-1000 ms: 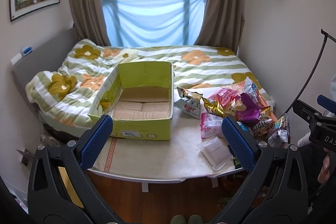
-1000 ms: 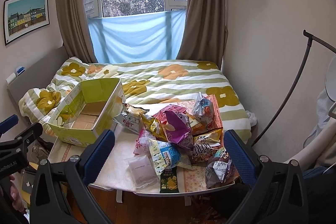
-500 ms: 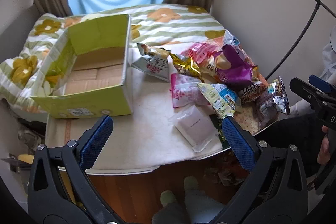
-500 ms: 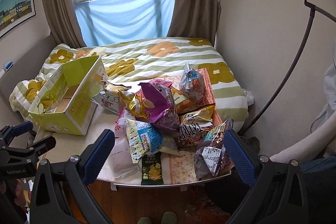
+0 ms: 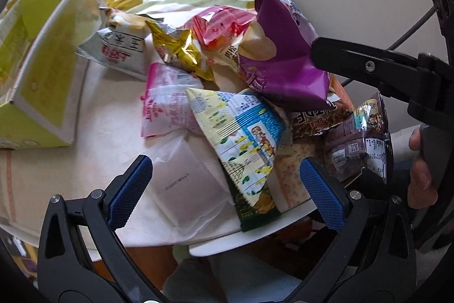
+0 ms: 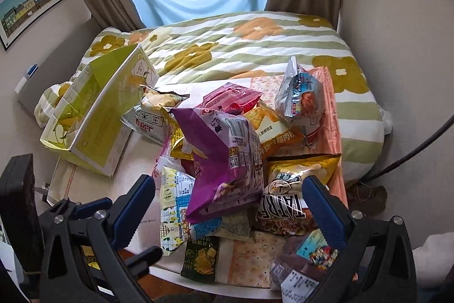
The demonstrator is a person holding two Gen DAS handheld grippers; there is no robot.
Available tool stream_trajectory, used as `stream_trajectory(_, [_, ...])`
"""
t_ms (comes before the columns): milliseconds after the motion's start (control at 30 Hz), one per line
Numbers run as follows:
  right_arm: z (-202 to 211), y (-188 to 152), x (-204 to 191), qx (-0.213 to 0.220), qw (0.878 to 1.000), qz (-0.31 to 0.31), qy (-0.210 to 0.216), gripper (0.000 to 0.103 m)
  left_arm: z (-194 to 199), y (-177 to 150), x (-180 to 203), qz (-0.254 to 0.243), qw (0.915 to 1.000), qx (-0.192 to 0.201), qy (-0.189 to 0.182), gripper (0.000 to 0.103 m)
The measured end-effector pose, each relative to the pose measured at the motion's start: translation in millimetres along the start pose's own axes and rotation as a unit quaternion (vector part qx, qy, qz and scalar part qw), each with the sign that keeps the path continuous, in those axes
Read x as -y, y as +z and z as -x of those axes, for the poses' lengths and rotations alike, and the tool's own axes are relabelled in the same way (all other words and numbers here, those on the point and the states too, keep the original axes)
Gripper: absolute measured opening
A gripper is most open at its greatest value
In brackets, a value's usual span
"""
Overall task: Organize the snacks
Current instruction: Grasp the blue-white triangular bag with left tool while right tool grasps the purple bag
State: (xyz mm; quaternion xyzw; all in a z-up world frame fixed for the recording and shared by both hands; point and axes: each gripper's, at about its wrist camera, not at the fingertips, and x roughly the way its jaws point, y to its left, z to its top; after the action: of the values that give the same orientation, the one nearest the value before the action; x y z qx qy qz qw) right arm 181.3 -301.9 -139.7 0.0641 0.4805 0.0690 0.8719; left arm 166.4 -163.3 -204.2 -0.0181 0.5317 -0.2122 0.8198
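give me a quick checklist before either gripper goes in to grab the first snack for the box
1. Left gripper open and empty: ok.
2. Right gripper open and empty: ok.
3. Green box open, ready to receive: ok; its contents from here: cannot tell.
4. Purple bag on top of the pile, free to lift: ok.
5. Clear white packet lying flat between the left fingers' line: ok.
6. Dark green packet overhanging the table edge, may slip: not ok.
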Motion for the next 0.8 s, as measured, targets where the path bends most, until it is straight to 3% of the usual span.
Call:
stream_trajectory(233, [-49.4,14.5,15.4,-0.046,0.998,-0.006,0.036,0.102,-39.4,13.5,13.3,0.022,0.9996,-0.014,-0.012,0.102])
stream_trajectory(333, [-66.2,18.0,22.9,-0.065,0.997,-0.010,0.052,0.093,-52.9,16.0,12.6,0.036,0.9991,-0.017,-0.014,0.102])
stream_trajectory(400, [-74.3,19.8,25.8,-0.075,0.995,-0.011,0.060,0.086,-59.5,17.5,10.9,0.046,0.9985,-0.021,-0.020,0.098])
stream_trajectory(600, [-83.9,21.6,30.5,-0.087,0.992,-0.018,0.086,0.084,-79.2,22.3,10.8,0.059,0.9972,-0.033,-0.031,0.083])
stream_trajectory(667, [-87.2,21.7,32.6,-0.091,0.990,-0.025,0.103,0.080,-83.9,22.5,10.8,0.066,0.9962,-0.034,-0.046,0.072])
stream_trajectory(800, [-91.1,23.1,29.7,-0.097,0.988,-0.023,0.118,0.073,-87.2,19.2,11.7,0.065,0.9963,-0.035,-0.045,0.062])
